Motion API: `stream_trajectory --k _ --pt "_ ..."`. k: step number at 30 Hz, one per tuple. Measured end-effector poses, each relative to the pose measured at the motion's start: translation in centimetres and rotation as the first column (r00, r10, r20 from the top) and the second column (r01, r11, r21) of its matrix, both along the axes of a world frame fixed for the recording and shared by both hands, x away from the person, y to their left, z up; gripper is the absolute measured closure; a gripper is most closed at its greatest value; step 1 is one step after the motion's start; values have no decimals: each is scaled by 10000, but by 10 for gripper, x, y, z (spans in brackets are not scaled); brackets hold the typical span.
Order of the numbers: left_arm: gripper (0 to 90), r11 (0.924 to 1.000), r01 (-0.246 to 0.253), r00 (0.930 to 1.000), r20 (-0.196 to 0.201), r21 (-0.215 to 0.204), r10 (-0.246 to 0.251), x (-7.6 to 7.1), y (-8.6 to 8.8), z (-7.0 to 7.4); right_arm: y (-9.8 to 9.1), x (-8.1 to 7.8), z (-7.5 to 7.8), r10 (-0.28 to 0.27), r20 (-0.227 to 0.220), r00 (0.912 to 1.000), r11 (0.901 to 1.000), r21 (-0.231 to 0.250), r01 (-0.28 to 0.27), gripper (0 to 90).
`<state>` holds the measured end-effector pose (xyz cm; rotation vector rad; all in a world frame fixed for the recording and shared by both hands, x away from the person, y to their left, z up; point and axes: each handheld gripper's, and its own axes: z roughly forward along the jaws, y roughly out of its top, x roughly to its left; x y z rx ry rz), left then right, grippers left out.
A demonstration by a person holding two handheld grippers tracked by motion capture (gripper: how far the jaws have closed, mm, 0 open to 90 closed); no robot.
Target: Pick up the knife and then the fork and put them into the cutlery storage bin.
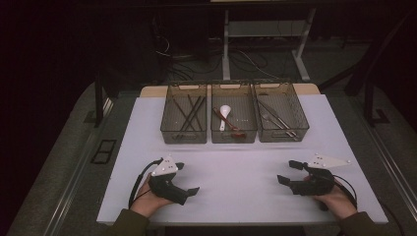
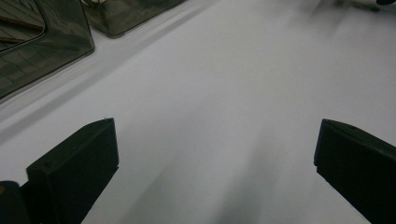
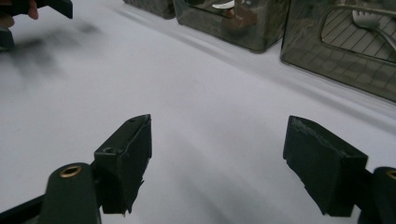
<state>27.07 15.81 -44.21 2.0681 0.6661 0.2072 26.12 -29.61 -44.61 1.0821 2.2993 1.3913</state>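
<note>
My left gripper [image 1: 187, 178] rests low over the white table [image 1: 236, 162] at the front left, held in a hand and pointing right. In the left gripper view its jaws [image 2: 215, 135] stand wide apart over bare tabletop. At the front right, my right gripper [image 1: 286, 171] points left, open, with nothing between its jaws [image 3: 218, 126]. Three clear bins stand in a row at the back. The left bin [image 1: 184, 137] holds dark chopsticks [image 1: 189, 113]. A white spoon [image 1: 224, 114] and a reddish one lie in the middle bin [image 1: 234, 138]. The right bin [image 1: 283, 136] holds metal cutlery [image 1: 275, 119].
Open tabletop lies between the two grippers and the bins. A cable trails from each gripper toward the front edge. Beyond the table are dark floor, desk legs and loose cables. The right gripper view shows the middle bin [image 3: 224, 28] and right bin [image 3: 341, 60] ahead.
</note>
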Motion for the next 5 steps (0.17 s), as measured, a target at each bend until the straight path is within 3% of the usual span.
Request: stream_trajectory --k 5 --pt "0 10000 17 10000 13 32 -17 0 0 0 1 0 0 33 33 10000 10000 -31 -33 209"
